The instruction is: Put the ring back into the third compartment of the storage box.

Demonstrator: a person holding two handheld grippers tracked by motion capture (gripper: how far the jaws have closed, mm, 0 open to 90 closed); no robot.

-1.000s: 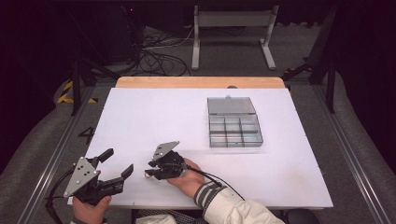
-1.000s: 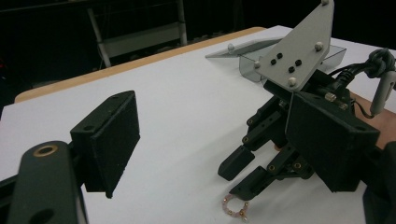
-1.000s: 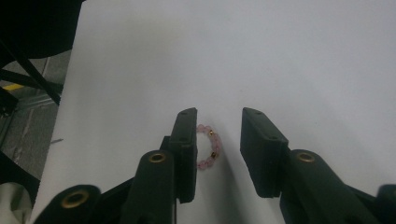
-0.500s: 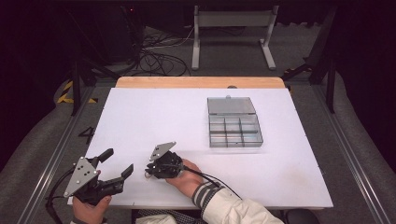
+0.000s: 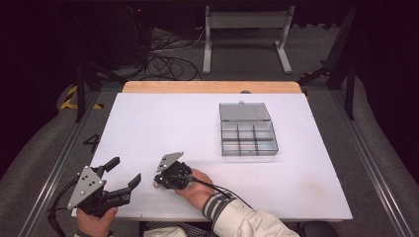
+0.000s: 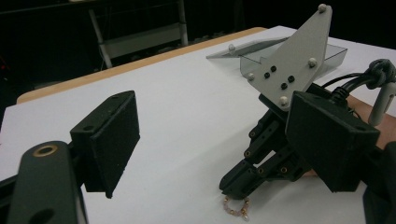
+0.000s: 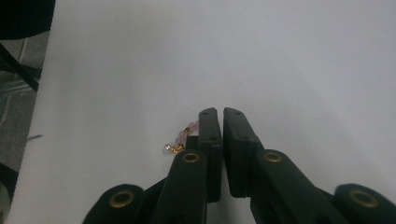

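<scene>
High view: your right gripper sits near the front edge of the white table, tipped down toward the surface, with your hand behind it. Its jaws have just been closing and now stand together.

Right gripper view: the two black jaws are nearly touching, a thin gap between them. A small bead chain, pink beads with gold links, lies on the table just beside the left jaw, touching its outer side. Whether any part of the chain is caught between the pads cannot be told; the visible part lies outside them.

Left gripper view: the right gripper's tips point down at the table, and the chain lies directly under them in a small loop on the surface. Contact looks likely, but a grip is not confirmed.

Your left gripper is at the front left corner of the table, well apart from the chain. Its jaws stand wide apart with nothing between them.

A clear compartment box, lid open, stands on the right half of the table, well apart from both grippers.
</scene>
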